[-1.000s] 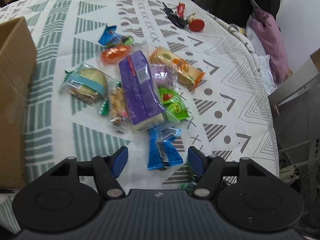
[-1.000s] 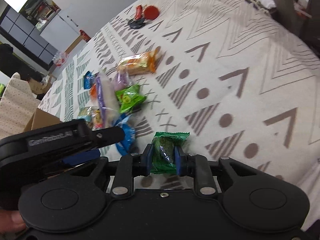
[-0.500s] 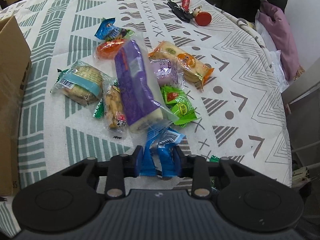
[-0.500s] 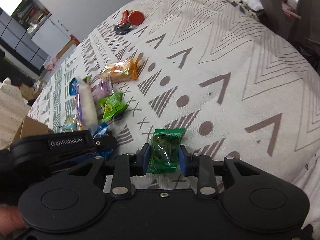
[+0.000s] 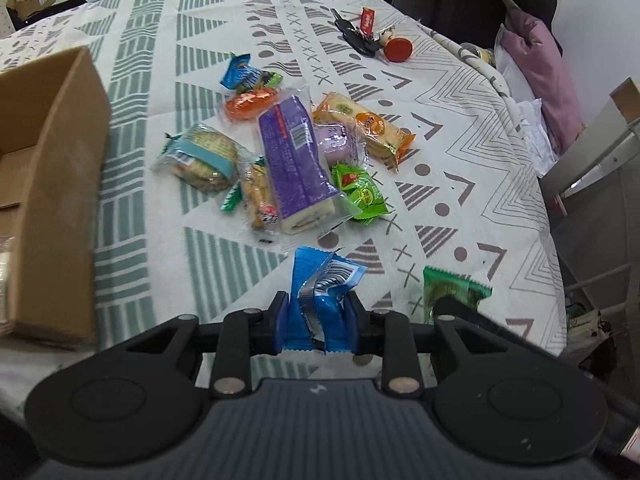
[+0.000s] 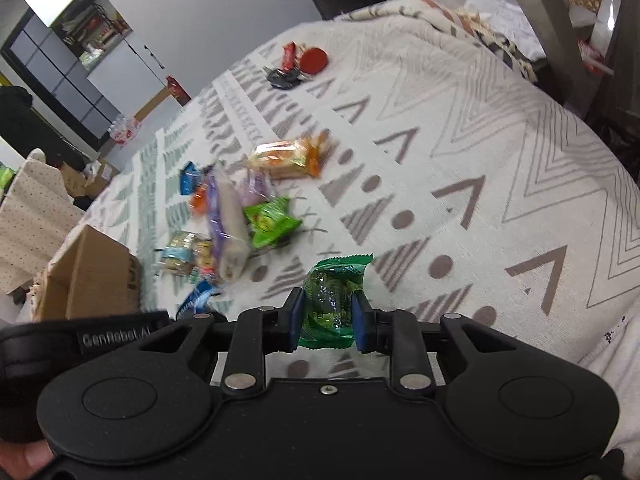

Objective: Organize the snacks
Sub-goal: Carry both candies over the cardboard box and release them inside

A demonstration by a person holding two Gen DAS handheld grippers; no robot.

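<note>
Patterned tablecloth [image 5: 460,128] of grey and green triangles covering the table, with an open cardboard box [image 5: 52,184] at the left edge. Left hand-held gripper [image 5: 316,316] closed on a blue snack packet [image 5: 320,292], held just above the cloth at the near edge. Right hand-held gripper [image 6: 328,316] clamped on a dark green snack packet [image 6: 334,296], likewise near the front edge; same packet visible in the left wrist view, just right of the blue one. Remaining snacks heaped mid-table: long purple-wrapped cake [image 5: 294,164] in the centre, round crackers [image 5: 202,156] to its left, orange-ended rice cracker pack [image 5: 364,124] to its right, bright green sachets [image 5: 360,192] touching its near end. Keys with a red disc [image 5: 398,49] well apart at the far side.
</note>
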